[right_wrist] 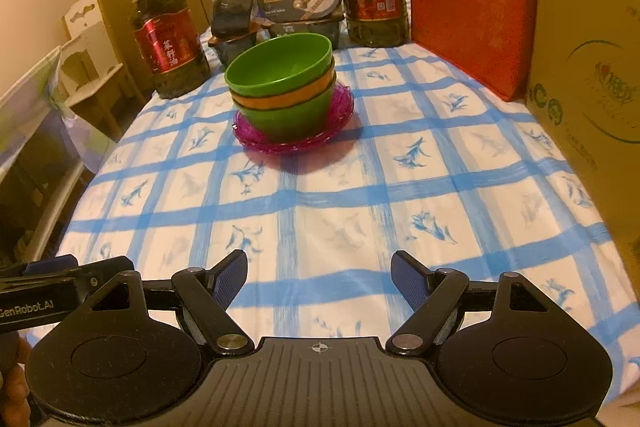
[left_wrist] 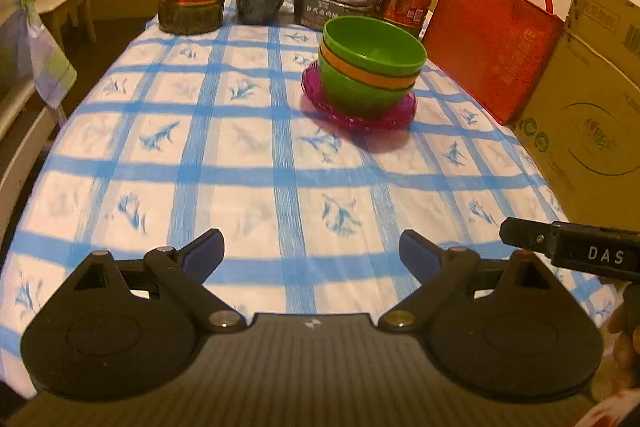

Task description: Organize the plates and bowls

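Blue-checked tablecloth [right_wrist: 320, 195] lies bare before you. Both your left gripper [left_wrist: 312, 255] and right gripper [right_wrist: 319, 277] stand apart, empty. Farther off, nested bowls [right_wrist: 280, 83] sit on pink plates [right_wrist: 256, 137]: likely light, slippery plastic; pinch a rim.

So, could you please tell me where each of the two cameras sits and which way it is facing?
Left wrist: sits on the left tongs, looking forward and down over the checked tablecloth at the stacked bowls; its own open fingers show, plus the right tongs' side at lower right.
Right wrist: sits on the right tongs, facing the same stack from further right; its open fingers show, plus the left tongs at lower left.
Shared: bowls on the pink plates, oil bottles, red bag.
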`<state>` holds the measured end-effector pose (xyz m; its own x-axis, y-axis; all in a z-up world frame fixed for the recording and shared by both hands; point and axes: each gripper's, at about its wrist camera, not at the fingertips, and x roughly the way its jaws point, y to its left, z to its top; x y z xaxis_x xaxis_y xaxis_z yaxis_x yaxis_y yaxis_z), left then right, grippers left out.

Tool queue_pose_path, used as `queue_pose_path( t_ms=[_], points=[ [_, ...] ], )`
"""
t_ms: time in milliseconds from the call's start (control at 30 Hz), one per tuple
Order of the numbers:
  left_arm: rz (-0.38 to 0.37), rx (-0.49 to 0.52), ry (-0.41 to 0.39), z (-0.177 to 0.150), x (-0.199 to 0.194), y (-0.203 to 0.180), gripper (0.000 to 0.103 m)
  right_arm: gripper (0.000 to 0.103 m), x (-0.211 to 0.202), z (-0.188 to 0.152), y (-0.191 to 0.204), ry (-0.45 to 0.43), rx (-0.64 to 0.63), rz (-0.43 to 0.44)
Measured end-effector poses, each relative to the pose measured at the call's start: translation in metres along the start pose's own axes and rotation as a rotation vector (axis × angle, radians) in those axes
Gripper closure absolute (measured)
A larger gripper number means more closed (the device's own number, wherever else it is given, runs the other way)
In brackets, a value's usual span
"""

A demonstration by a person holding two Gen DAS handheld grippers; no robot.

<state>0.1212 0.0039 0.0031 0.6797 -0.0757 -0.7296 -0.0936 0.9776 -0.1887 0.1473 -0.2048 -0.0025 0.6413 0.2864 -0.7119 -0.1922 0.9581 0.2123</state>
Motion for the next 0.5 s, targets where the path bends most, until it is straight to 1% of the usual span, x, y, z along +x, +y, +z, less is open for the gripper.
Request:
queue_pose_path(
  t_ms=[67, 233, 300, 400, 500],
  points=[
    [-0.004, 0.0, -0.002, -0.004, -0.006, -0.001, 0.01, 0.024, -0.007, -0.005, 0.001, -0.001, -0.005, 0.001],
    [0.044, 0.035, -0.023, -0.014, -0.025, -0.007, 0.01, 0.024, -0.024, -0.02, 0.004, 0.026, 0.001, 0.018],
    [0.043, 0.05, -0.024, -0.019, -0.032, -0.008, 0.01, 0.024, -0.031, -0.025, 0.006, 0.031, -0.001, 0.018],
    [0.029, 0.041, -0.015, -0.027, -0.043, -0.008, 0.01, 0.024, -0.043, -0.032, 0.009, 0.026, -0.004, 0.02],
    [0.04, 0.046, -0.009, -0.034, -0.05, -0.009, 0.01, 0.024, -0.052, -0.037, 0.012, 0.022, -0.008, 0.017]
  ],
)
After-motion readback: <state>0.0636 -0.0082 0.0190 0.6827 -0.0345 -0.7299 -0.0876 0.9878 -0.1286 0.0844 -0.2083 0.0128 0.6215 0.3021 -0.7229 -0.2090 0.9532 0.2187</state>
